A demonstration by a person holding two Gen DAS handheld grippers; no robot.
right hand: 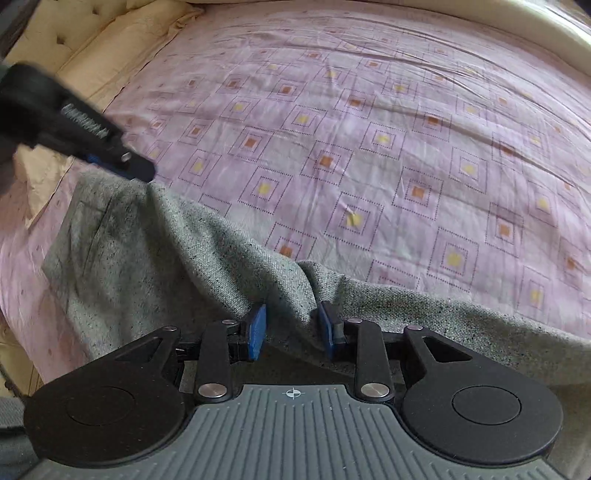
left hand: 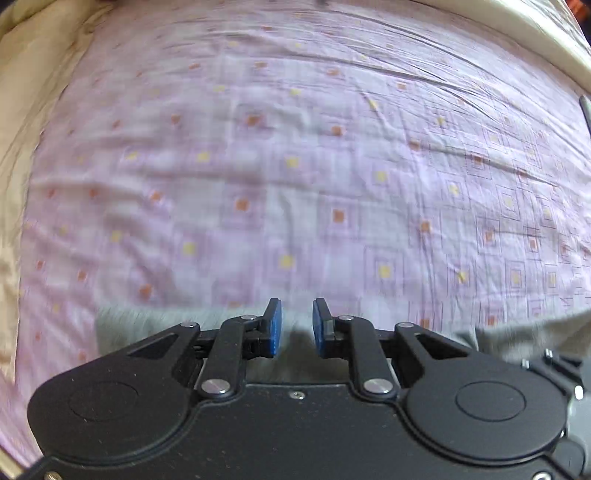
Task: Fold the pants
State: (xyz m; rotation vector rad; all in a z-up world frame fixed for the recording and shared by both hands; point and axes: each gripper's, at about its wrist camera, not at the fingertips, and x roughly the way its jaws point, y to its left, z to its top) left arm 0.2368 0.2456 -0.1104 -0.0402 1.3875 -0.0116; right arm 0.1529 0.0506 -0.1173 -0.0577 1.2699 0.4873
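Grey speckled pants [right hand: 155,258] lie across the near part of a bed, bunched into raised folds. In the right wrist view my right gripper [right hand: 291,328] has its jaws around a ridge of the grey cloth, pads pressed on its two sides. My left gripper [right hand: 122,166] shows at the upper left, pinching a raised edge of the pants. In the blurred left wrist view, my left gripper [left hand: 296,326] stands with a narrow gap between its blue pads and grey cloth [left hand: 155,325] beneath and between them.
The bed carries a pink sheet [right hand: 369,147] with yellow and orange squares. A beige padded headboard and bedding [right hand: 110,48] run along the left. A pale curved bed edge [right hand: 535,22] is at the far right.
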